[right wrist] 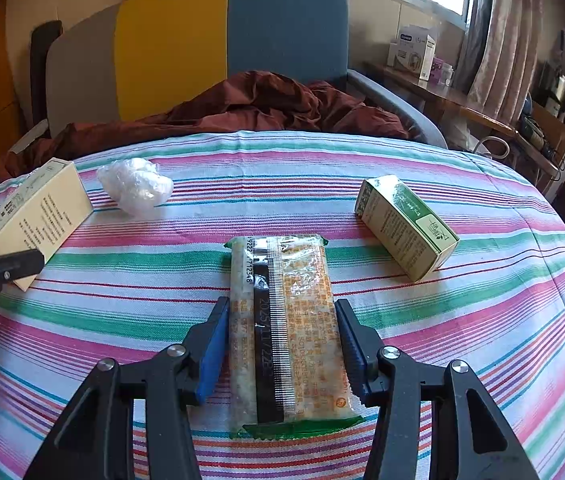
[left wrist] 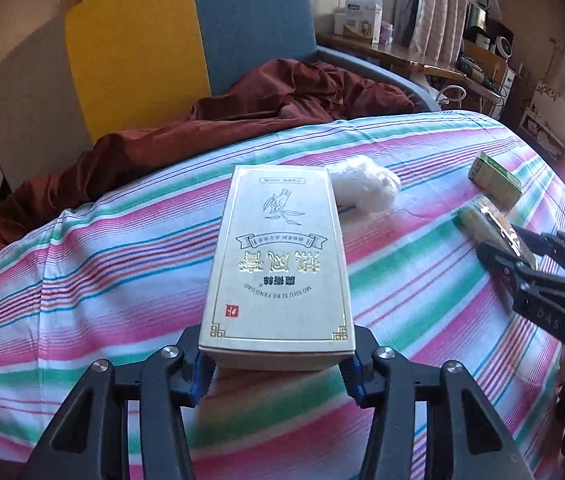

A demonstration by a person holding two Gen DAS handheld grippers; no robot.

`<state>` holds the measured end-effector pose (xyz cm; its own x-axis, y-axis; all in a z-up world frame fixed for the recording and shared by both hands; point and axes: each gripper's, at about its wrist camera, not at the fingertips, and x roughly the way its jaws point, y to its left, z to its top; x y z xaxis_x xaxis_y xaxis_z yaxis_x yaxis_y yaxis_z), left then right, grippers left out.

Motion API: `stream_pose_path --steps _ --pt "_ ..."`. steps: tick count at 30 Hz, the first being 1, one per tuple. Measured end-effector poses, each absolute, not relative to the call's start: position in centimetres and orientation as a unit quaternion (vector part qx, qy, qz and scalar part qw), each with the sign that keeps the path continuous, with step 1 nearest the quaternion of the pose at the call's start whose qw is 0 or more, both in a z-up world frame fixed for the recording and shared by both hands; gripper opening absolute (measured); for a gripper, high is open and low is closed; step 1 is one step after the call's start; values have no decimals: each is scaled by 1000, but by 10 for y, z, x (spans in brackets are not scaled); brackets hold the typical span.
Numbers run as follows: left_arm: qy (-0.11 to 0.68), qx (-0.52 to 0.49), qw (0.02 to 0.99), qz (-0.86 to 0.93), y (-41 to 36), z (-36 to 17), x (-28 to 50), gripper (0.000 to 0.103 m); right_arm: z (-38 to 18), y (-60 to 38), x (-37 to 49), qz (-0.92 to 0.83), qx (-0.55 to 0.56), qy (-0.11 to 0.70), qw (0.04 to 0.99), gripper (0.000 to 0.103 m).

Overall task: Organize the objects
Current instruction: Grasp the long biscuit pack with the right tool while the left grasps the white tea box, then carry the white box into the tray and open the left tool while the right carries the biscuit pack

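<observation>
Left gripper (left wrist: 278, 364): my fingers (left wrist: 198, 376) are clenched on the near end of the pale cream box (left wrist: 278, 256), gold lettering facing up, its far end reaching out over the striped bedsheet (left wrist: 82, 264). Whether that box rests on the sheet or is raised off it I cannot tell.

Right gripper (right wrist: 282, 344): fingers (right wrist: 212, 344) grasp the clear-wrapped snack packet (right wrist: 282, 332) by its long sides; packet lies lengthwise on the sheet.

Green-and-white box (right wrist: 406, 226) lies just right of the packet, apart from it. Crumpled white plastic wad (right wrist: 136, 184) sits beside the cream box's far end. Rumpled maroon cloth (right wrist: 266, 104) heaps beyond the sheet, before a yellow-and-blue headboard (right wrist: 226, 40).
</observation>
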<state>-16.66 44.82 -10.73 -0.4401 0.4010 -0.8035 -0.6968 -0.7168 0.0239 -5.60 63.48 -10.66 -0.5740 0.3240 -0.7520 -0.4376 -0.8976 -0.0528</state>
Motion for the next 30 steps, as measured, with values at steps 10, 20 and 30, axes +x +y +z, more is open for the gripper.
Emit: stream_pose_path --steps 10,20,30 --pt "172 -362 287 870 425 -101 -121 51 -102 624 -55 888 -398 35 226 50" --pt "160 -353 290 875 393 -97 -85 51 -91 569 -41 901 -379 -54 203 50" --pt "126 -353 287 881 353 -95 -63 51 -84 526 -13 909 -378 -56 170 50"
